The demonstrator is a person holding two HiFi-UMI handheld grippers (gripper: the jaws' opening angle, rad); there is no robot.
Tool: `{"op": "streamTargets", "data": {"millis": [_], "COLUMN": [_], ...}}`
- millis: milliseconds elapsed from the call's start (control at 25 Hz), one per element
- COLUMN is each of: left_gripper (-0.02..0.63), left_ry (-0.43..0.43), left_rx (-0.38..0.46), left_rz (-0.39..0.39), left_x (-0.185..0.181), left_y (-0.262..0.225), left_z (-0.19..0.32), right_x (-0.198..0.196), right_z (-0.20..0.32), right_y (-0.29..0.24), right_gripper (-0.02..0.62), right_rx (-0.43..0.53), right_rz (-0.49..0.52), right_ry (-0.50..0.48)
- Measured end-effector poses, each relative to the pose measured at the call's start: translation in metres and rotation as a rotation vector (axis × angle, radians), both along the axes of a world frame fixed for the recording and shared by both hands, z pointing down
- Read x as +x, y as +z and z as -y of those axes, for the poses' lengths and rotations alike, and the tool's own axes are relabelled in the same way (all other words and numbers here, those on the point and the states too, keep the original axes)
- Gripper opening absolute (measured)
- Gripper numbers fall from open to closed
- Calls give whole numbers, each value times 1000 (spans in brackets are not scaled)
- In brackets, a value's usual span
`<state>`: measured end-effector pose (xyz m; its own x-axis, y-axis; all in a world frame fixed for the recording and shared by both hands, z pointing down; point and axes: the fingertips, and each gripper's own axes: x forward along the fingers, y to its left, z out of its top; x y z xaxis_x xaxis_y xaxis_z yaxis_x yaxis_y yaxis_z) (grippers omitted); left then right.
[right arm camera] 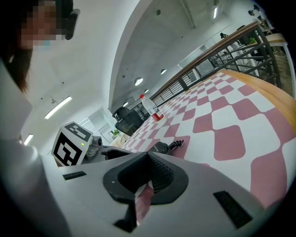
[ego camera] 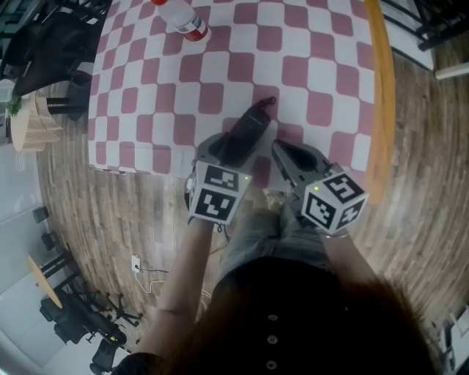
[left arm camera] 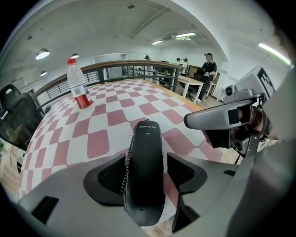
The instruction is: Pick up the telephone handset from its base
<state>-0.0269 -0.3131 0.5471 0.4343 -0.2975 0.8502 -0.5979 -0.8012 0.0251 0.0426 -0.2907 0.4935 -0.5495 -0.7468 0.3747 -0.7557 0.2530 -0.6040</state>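
The black telephone handset (ego camera: 248, 126) lies lengthwise on the pink-and-white checked tablecloth (ego camera: 308, 58), near its front edge, with a coiled cord (ego camera: 267, 102) at its far end. No base shows in any view. My left gripper (ego camera: 233, 146) straddles the handset's near end. In the left gripper view the handset (left arm camera: 145, 166) fills most of the gap between the jaws; the right pad stands clear of it, so the gripper (left arm camera: 145, 175) is open. My right gripper (ego camera: 282, 150) hangs just right of the handset, shut and empty (right arm camera: 147, 159), with the handset (right arm camera: 159, 148) just past its tips.
A clear water bottle (ego camera: 183, 18) with a red label and cap stands at the far left of the table. A wooden rim (ego camera: 381, 95) runs along the table's right side. Black chairs (left arm camera: 16, 120) stand to the left, and people sit at desks (left arm camera: 206, 69) in the far background.
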Motion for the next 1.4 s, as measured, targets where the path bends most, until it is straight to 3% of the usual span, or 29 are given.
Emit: {"op": "streamTargets", "data": {"millis": [480, 1400], "left_gripper": [275, 258], "left_ry": [-5, 4], "left_rx": [-34, 19], "left_rz": [24, -11], "left_x": [1, 4], "left_y": [12, -4], "left_z": [4, 10], "right_x": [9, 11], "right_z": [2, -3], "right_y": [8, 1], "right_gripper": [9, 9], "right_rx": [-17, 0], "right_rz": [19, 20], "right_ry": [8, 20]}}
